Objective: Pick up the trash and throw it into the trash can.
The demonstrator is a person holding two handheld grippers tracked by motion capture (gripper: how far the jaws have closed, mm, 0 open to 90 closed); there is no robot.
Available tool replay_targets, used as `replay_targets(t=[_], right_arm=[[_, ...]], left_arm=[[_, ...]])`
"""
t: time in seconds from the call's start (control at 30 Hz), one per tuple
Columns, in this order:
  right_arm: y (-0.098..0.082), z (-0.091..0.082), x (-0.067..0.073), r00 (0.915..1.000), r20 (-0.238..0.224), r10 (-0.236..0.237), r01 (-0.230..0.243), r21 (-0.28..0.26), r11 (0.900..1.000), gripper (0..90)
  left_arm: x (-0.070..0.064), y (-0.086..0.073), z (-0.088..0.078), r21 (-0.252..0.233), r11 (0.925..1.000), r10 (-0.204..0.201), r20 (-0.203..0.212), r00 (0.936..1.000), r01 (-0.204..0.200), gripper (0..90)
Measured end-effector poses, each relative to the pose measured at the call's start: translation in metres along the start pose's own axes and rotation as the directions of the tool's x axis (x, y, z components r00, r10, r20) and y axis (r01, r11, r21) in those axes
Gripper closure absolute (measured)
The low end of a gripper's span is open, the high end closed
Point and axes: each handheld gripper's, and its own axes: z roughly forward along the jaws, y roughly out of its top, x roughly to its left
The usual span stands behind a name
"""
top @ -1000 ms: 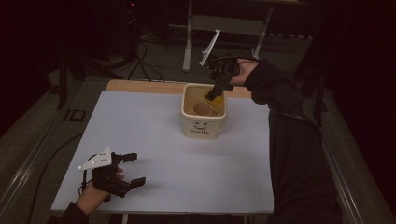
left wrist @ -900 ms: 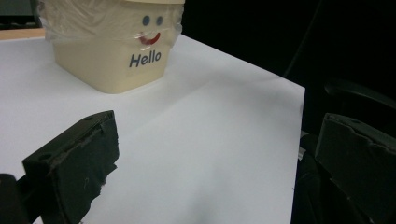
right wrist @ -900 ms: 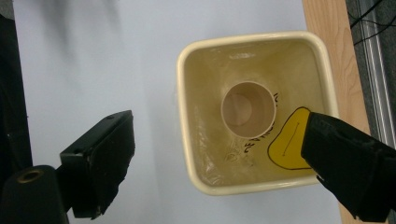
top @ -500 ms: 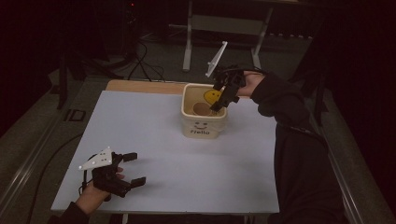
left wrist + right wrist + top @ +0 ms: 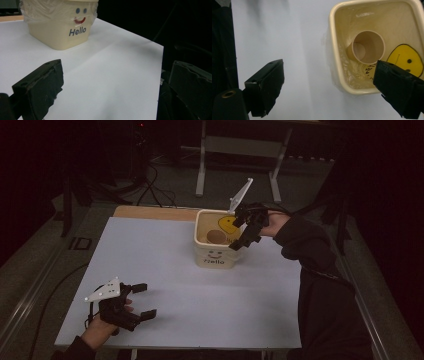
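Note:
A cream square tub [image 5: 216, 257] marked "Hello" stands at the table's far right of middle. Inside it a brown paper cup [image 5: 215, 236] lies on its side beside a yellow smiley disc [image 5: 227, 224]. My right gripper [image 5: 239, 234] hangs open over the tub's right rim with nothing between its fingers. In the right gripper view its jaws [image 5: 329, 71] straddle the tub's wall [image 5: 333, 50], with the cup [image 5: 368, 47] and the smiley disc [image 5: 405, 58] beyond. My left gripper [image 5: 145, 300] rests open near the front left. It [image 5: 117, 75] faces the tub [image 5: 60, 27] from afar.
The white table top [image 5: 200, 290] ends in a wooden strip [image 5: 155, 212] at the back. A dark sleeve [image 5: 320, 270] runs along the right edge. Metal stand legs [image 5: 202, 165] and cables [image 5: 145, 190] lie on the floor behind.
My right gripper has drawn back from inside the tub to its right rim. The yellow smiley disc now shows in the tub beside the cup. The left gripper has stayed put.

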Motion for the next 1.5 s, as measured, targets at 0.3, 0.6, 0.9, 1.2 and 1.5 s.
replay_targets(t=[0.3, 0.6, 0.9, 1.2, 1.5], right_arm=[[-0.014, 0.007, 0.012, 1.0000, -0.005, -0.005, 0.004, -0.035, 0.999, 10.0], [-0.031, 0.012, 0.023, 1.0000, -0.007, -0.003, 0.002, -0.084, 0.996, 10.0], [-0.048, 0.020, 0.033, 0.9999, -0.010, 0.006, -0.007, -0.128, 0.992, 10.0], [-0.069, 0.033, 0.043, 0.9998, 0.002, 0.020, -0.019, -0.189, 0.982, 10.0], [-0.087, 0.047, 0.053, 0.9993, -0.011, 0.036, -0.037, -0.240, 0.970, 10.0]], left_arm=[[0.000, 0.000, 0.000, 0.003, 1.0000, 0.003, 0.000, 1.0000, -0.003, 0.5], [0.000, 0.000, 0.000, 0.005, 1.0000, 0.000, 0.000, 1.0000, 0.000, 0.5], [0.000, 0.000, 0.001, 0.005, 1.0000, -0.001, 0.002, 1.0000, 0.000, 0.5], [0.001, 0.000, 0.000, 0.004, 1.0000, -0.004, -0.001, 1.0000, 0.004, 0.5], [0.001, 0.000, 0.001, 0.004, 1.0000, -0.005, 0.003, 1.0000, 0.005, 0.5]])
